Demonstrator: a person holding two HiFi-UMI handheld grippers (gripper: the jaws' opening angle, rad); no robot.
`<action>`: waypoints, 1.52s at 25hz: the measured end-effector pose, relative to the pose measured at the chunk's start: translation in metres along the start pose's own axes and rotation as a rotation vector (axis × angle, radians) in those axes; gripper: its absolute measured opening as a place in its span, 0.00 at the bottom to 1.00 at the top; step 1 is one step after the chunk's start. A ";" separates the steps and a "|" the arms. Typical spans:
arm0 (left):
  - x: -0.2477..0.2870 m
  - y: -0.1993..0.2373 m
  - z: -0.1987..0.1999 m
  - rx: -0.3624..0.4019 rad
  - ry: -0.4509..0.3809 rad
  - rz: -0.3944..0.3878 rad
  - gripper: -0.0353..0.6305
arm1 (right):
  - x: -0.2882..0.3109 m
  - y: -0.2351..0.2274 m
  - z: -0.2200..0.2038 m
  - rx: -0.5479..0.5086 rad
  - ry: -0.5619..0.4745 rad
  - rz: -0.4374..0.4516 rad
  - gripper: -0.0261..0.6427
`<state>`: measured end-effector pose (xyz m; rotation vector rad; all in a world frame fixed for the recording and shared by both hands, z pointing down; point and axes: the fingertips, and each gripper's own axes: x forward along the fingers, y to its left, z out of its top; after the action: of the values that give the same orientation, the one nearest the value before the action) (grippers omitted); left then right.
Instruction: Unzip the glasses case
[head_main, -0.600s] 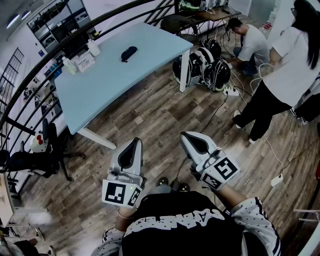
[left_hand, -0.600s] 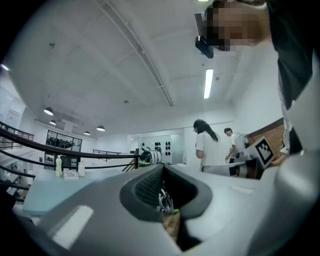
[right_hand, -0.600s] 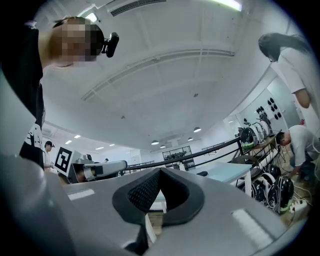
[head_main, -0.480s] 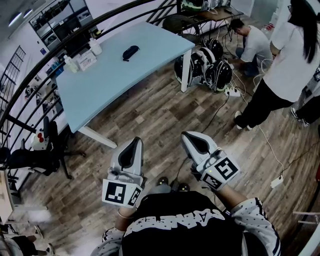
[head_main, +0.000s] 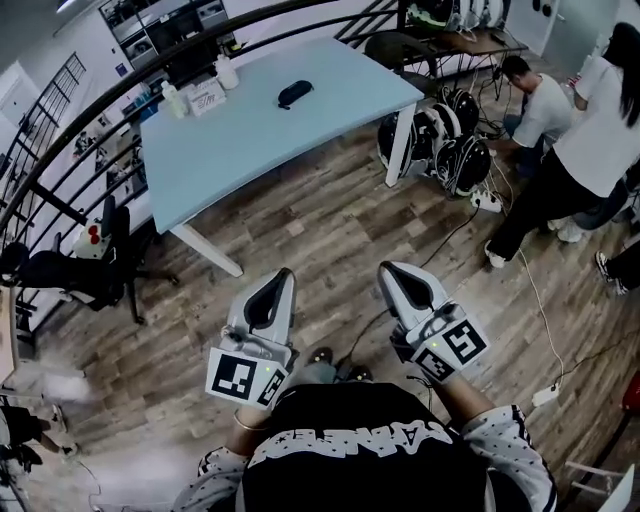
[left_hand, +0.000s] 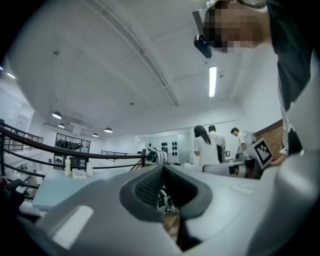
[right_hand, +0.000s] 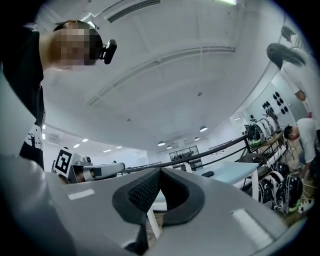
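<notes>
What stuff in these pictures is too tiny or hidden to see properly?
Glasses case: head view, too small and far off on the table to tell whether its zip is open.
Glasses case again: right gripper view, just a dark sliver seen edge-on.
Card by the bottles: head view, print too small to read.

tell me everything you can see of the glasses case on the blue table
The glasses case is a small, dark, elongated pouch with rounded ends. It lies flat on the light blue table, toward its far side, right of a white bottle. Only the tabletop touches it; the left gripper and right gripper are far off, over the wooden floor. It is too small here to show the zipper or whether it is open.
</notes>
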<state>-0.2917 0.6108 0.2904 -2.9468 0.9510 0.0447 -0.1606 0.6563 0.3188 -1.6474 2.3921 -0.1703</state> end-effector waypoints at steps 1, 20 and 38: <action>-0.003 -0.001 0.000 0.003 0.001 0.011 0.05 | -0.002 0.001 0.000 0.000 0.001 0.011 0.02; 0.001 -0.021 -0.011 0.008 0.014 0.059 0.05 | -0.031 -0.015 -0.006 0.013 0.003 0.034 0.02; 0.138 0.035 -0.039 -0.031 0.009 -0.022 0.05 | 0.029 -0.126 0.003 -0.016 0.015 -0.099 0.02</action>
<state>-0.1994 0.5002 0.3225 -2.9878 0.9273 0.0464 -0.0558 0.5843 0.3403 -1.7788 2.3302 -0.1818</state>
